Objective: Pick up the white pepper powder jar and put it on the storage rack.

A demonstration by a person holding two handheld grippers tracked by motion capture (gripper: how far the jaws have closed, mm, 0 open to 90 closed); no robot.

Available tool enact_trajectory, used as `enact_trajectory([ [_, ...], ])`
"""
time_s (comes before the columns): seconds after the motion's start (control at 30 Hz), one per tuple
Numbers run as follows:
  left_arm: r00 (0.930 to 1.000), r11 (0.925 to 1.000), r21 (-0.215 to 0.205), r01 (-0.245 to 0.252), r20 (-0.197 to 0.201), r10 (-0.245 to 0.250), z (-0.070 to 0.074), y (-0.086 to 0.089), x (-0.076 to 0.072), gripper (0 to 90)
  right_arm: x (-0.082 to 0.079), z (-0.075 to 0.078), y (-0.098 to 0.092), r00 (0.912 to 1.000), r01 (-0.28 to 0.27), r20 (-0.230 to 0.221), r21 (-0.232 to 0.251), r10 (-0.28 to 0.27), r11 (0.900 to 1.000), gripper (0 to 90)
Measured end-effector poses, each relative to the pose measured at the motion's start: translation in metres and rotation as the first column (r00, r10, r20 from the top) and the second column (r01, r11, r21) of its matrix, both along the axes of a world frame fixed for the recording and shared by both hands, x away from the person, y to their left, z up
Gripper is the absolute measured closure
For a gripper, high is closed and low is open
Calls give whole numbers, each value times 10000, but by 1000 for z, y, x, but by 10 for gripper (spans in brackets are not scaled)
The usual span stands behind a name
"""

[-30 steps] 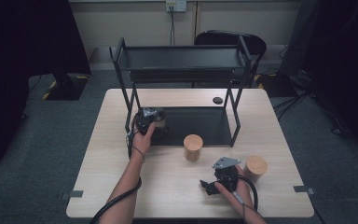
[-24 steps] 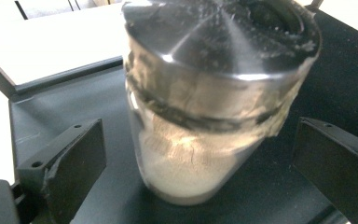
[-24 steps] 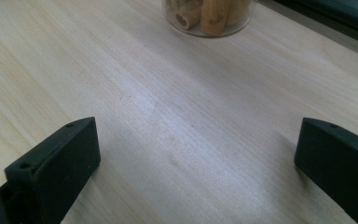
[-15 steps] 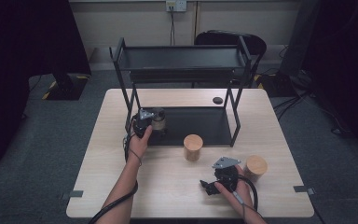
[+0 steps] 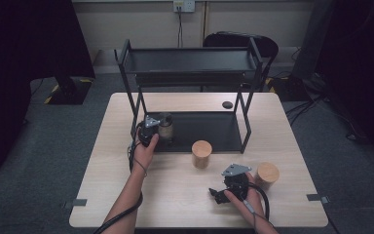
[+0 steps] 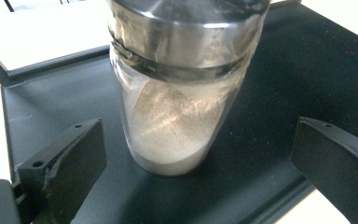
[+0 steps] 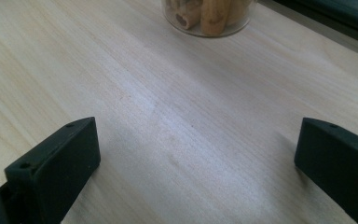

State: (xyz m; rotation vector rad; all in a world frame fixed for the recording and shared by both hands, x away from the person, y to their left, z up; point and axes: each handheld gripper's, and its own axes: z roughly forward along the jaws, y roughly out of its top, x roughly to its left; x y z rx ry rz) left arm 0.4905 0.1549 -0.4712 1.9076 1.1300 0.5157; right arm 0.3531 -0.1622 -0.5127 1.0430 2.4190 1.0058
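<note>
- Between the spread jaws of the left hand-held gripper [image 6: 191, 186] stands a metal-lidded glass jar [image 6: 182, 93] of pale powder, untouched, on the rack's black lower shelf [image 6: 307, 70].
- Ahead of the right hand-held gripper [image 7: 196, 154], jaws apart over bare worktop [image 7: 121, 70], sits a jar of sticks [image 7: 207, 16].

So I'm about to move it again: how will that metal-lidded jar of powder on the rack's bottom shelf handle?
The jar looks like clear glass, so probably smooth and breakable. It is tall and narrow, so a push near the metal lid may tip it. It seems less than half full of powder, so likely fairly light.
</note>
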Motion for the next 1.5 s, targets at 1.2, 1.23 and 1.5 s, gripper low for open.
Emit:
enact_trajectory([
  [1.2,9984,9982,-278,539,159,-534,4,2,-23,31,0,0,0,10000,2,0,2,-2,10000,0],
  [1.23,9985,9981,-308,536,152,-531,4,2,-24,31,0,0,0,10000,2,-1,2,-2,10000,0],
  [1.5,9972,9969,-278,743,126,-739,5,2,-29,31,0,0,0,10000,1,1,0,-1,10000,0],
])
